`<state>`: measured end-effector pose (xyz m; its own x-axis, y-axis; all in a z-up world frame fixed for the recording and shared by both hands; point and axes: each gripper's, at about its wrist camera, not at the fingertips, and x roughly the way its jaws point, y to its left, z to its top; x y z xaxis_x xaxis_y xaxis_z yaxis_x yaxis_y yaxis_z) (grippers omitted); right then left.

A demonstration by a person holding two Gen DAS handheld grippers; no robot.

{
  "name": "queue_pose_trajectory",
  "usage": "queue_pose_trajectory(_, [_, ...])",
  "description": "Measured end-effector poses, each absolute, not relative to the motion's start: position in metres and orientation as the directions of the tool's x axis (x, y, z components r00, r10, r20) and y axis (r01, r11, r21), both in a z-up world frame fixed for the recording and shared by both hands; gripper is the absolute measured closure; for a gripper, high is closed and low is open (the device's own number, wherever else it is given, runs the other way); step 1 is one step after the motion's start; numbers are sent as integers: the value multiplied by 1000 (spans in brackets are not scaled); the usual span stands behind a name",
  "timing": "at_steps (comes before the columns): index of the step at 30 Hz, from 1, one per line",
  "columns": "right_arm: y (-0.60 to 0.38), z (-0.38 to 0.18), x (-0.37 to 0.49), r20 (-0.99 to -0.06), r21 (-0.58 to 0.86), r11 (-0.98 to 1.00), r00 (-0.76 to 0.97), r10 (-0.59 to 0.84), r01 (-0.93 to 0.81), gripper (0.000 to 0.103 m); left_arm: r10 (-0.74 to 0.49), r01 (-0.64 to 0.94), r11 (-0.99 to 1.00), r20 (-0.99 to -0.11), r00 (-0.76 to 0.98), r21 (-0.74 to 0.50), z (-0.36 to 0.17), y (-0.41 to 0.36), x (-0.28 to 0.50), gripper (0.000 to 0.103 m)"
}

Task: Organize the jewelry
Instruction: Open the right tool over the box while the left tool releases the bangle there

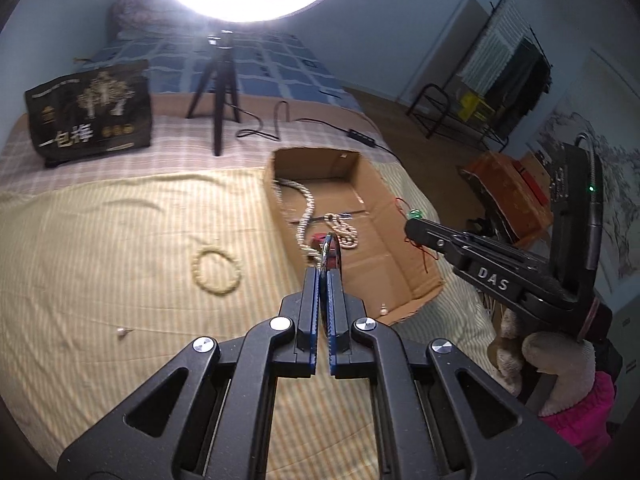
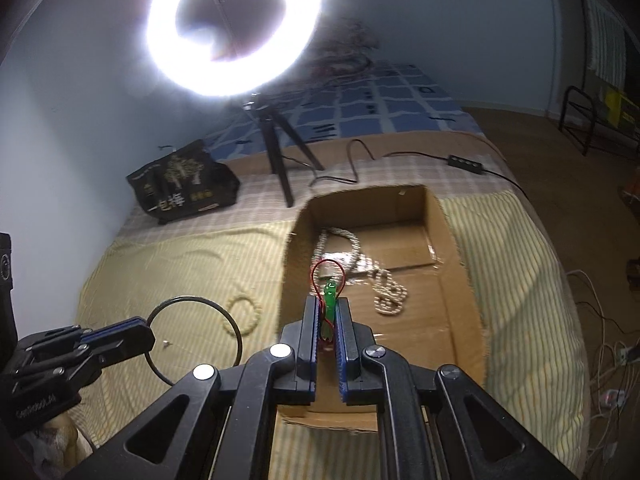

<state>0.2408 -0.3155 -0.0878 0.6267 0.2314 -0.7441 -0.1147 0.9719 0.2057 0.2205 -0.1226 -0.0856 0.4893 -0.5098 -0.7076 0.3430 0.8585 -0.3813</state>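
Left wrist view shows the left gripper [image 1: 325, 276] clamped on a thin dark bangle [image 1: 331, 250], seen edge-on just above the near left wall of the cardboard box [image 1: 404, 280]. In the right wrist view this same bangle [image 2: 192, 340] appears as a full round hoop hanging over the yellow striped bedcover [image 2: 160, 272], left of the box. The right gripper [image 2: 329, 312] is closed on a small green pendant [image 2: 330, 292] with a red cord [image 2: 328, 272] that makes a loop above the fingertips, over the inside of the box.

What could go wrong, in my judgement: the bangle is hard, smooth and held only at its rim, so it may swing or slip out and land on the cloth outside the box. The red cord is thin and loose; it could catch on the ribbed blue pads when the pendant is let go, and then come out of the box again with the gripper.

Inside the box lie a pale rope-like chain [image 1: 306, 208], a coiled beaded piece [image 1: 344, 232] and a small red object [image 1: 320, 240], which is partly hidden. On the bedcover to the left rest a cream bead bracelet [image 1: 218, 270] and a tiny pearl earring [image 1: 121, 333]; another pearl piece [image 1: 384, 310] sits at the near wall of the box. The cardboard is matte and rough, and the cloth is soft and wrinkled.
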Motion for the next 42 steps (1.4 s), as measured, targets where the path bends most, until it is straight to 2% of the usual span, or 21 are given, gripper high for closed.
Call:
queue_pose_trajectory(7, [-341,-99,245,-760,233,970,611,222,-64,98,-525,376,846,-717,458,-378,-96,-159,225,102])
queue_pose_trajectory(19, [-352,-115,254,-786,233,972,584,204,-26,95,-451,426,868,-765,461,-255,-123,-203,228,102])
queue_pose_trajectory(20, [-352,-115,255,-787,231,973,583,201,-24,91,-441,431,871,-765,469,-237,-124,-205,227,102])
queue_pose_trajectory(21, [-353,-116,255,-788,229,973,582,201,-25,80,-435,435,872,-762,479,-224,-124,-206,226,102])
queue_pose_trajectory(24, [-352,-117,254,-789,211,977,587,181,-18,69,-406,450,877,-764,502,-169,-124,-211,223,101])
queue_pose_trajectory(25, [-352,-117,255,-791,205,979,586,176,-17,66,-399,455,877,-766,505,-157,-125,-212,222,94])
queue_pose_trajectory(26, [-353,-117,254,-792,201,980,586,171,-14,53,-397,460,875,-765,508,-149,-125,-212,221,85])
queue_pose_trajectory(27, [-353,-117,254,-792,192,981,590,158,-4,37,-396,462,875,-762,512,-145,-124,-212,219,64])
queue_pose_trajectory(28, [-354,-116,253,-789,184,983,597,143,7,31,-397,466,874,-755,522,-136,-124,-212,217,46])
queue_pose_trajectory(30, [-356,-113,252,-782,171,985,612,118,28,21,-377,463,880,-743,553,-102,-121,-211,213,33])
queue_pose_trajectory(34, [-362,-110,251,-774,158,984,629,76,76,9,-363,461,884,-737,570,-78,-118,-210,211,24])
queue_pose_trajectory(36, [-364,-109,251,-773,146,984,632,52,98,4,-352,458,886,-742,570,-68,-120,-209,211,23])
queue_pose_trajectory(42, [-362,-103,249,-765,123,987,644,29,102,3,-306,445,895,-763,570,-26,-123,-202,211,23])
